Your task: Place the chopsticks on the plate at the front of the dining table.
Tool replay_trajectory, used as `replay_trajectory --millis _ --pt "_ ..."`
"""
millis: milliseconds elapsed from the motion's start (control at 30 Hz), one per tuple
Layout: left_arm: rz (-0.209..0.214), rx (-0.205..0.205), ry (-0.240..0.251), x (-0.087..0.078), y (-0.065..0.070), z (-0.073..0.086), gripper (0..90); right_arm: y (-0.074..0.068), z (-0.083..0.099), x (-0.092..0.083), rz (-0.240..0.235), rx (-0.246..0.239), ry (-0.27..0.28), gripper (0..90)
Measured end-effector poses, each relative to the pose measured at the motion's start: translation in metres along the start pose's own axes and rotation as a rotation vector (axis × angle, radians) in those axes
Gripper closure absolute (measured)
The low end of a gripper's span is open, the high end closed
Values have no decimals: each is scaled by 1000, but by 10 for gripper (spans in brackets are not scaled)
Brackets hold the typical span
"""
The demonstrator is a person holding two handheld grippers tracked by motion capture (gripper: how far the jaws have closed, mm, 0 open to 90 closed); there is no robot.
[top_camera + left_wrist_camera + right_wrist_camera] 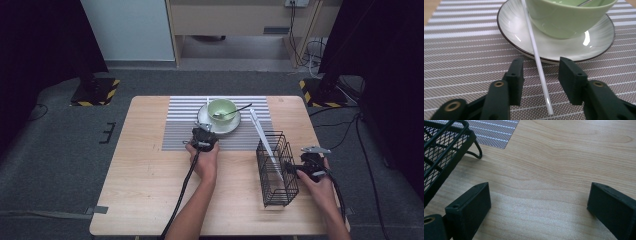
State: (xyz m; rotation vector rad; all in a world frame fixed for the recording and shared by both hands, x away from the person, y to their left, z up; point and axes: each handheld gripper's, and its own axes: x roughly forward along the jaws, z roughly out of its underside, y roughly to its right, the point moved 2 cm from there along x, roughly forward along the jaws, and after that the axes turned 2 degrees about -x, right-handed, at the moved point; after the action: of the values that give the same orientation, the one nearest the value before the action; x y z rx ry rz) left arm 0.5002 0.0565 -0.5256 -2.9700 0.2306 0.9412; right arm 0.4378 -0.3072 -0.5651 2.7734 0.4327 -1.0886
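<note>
A white chopstick (537, 58) lies slanted, its upper part on the rim of a white plate (511, 22) and its lower end on the striped placemat (461, 62). My left gripper (541, 62) stands open around it, the pads clear of the stick on both sides. The plate (218, 127) bears a green bowl (221, 108) with a spoon (235, 111) in it, and my left gripper (202, 131) sits at the plate's near edge. My right gripper (539, 195) is wide open over bare wood, just right of a black wire basket (277, 170).
A second white chopstick (262, 135) leans out of the basket toward the back. The basket's mesh wall (439, 157) rises close at the left in the right gripper view. Bare wooden tabletop (145, 190) spreads at the front left.
</note>
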Motion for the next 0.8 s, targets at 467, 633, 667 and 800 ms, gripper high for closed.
replay_trajectory --millis 467,633,667,800 --pt "111 81 24 -43 -3 -5 273 4 -1 -4 -13 -27 -33 68" --pt "181 89 -2 -55 -10 -2 210 14 -19 -37 -18 -47 33 65" --pt "184 91 0 -57 -11 -1 202 15 -24 -45 -12 -54 41 74" --pt "230 77 -22 -62 -17 4 131 20 -53 -77 -8 -68 88 134"
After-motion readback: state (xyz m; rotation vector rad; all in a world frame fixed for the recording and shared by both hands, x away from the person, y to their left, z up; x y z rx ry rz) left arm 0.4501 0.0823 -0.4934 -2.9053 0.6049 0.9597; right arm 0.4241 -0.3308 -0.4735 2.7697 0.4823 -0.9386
